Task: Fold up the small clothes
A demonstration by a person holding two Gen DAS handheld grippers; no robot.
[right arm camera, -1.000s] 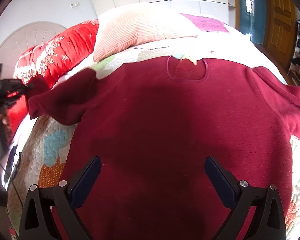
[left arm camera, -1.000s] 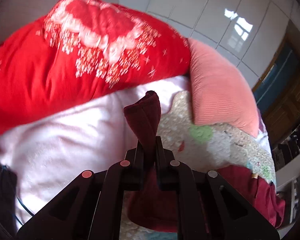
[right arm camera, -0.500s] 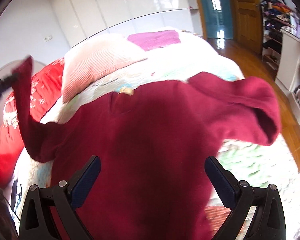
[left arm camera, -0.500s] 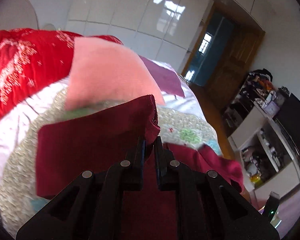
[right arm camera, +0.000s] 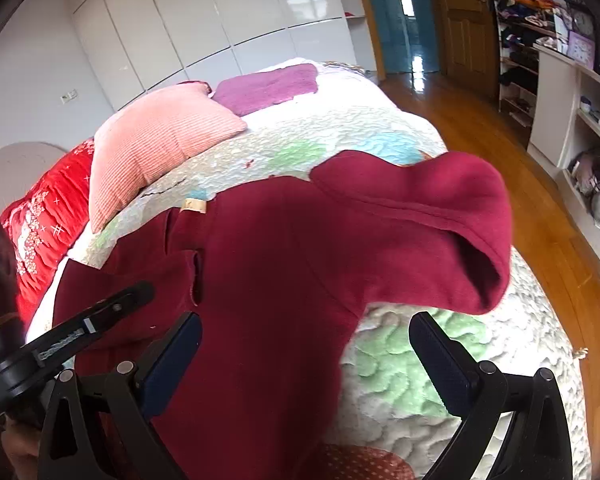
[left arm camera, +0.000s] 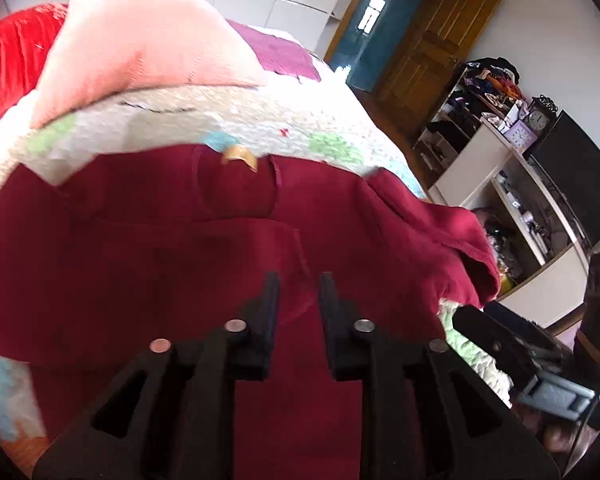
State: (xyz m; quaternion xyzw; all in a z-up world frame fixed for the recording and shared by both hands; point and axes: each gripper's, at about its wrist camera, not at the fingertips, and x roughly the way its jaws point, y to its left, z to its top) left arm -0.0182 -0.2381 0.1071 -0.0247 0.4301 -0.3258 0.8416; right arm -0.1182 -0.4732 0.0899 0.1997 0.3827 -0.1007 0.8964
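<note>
Step in hand looks like the sleeve folds: on the dark red top the sleeve on the pillow side lies laid across the chest, its cuff edge near the middle. Left gripper hovers just over that sleeve, jaws opening, gap narrow, nothing pinched between them. Right gripper has jaws spread wide, empty, low over the top's body.

The top lies flat on the quilted bedspread, collar label toward the pink ribbed pillow. Other sleeve bulges up in a rounded hump, cuff gaping; can't tell if its end hangs over the bed edge, view's too bent.

Next prob. needs the right jaws to reach that cuff, pinch it & carry it over the chest. Fabric reads as soft fleecy knit, thick, limp, so it'll sag & bunch
</note>
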